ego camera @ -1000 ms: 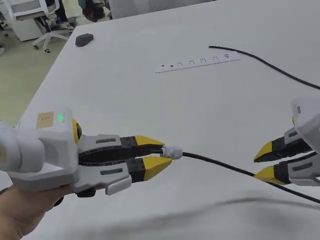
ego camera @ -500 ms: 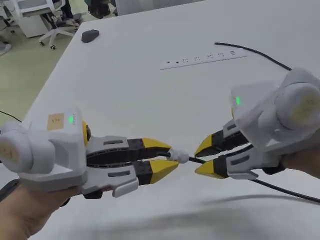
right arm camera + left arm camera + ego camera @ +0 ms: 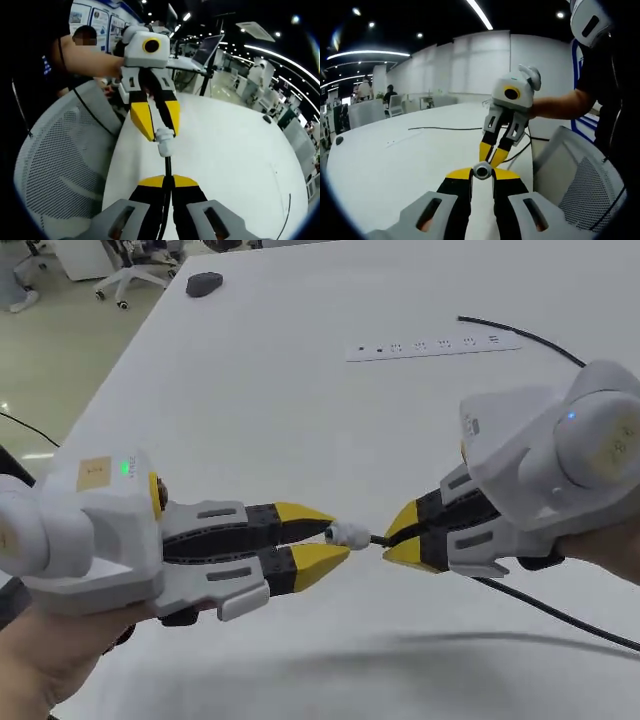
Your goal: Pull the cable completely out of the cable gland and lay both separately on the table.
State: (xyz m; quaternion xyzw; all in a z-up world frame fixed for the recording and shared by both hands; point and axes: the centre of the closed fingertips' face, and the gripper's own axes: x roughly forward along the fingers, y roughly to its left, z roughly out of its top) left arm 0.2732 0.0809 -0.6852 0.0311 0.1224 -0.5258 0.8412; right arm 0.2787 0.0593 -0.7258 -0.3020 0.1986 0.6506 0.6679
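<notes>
Head view, left claw (image 3: 338, 535) pinching white cable gland (image 3: 352, 535), right claw (image 3: 388, 543) pinching black cable (image 3: 520, 598).

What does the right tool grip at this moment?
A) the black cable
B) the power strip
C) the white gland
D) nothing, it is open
A: the right tool is shut on the cable, right next to the gland, which the left tool holds.

Head view down, close — gripper views oppose, sharing cable gland (image 3: 350, 535).
</notes>
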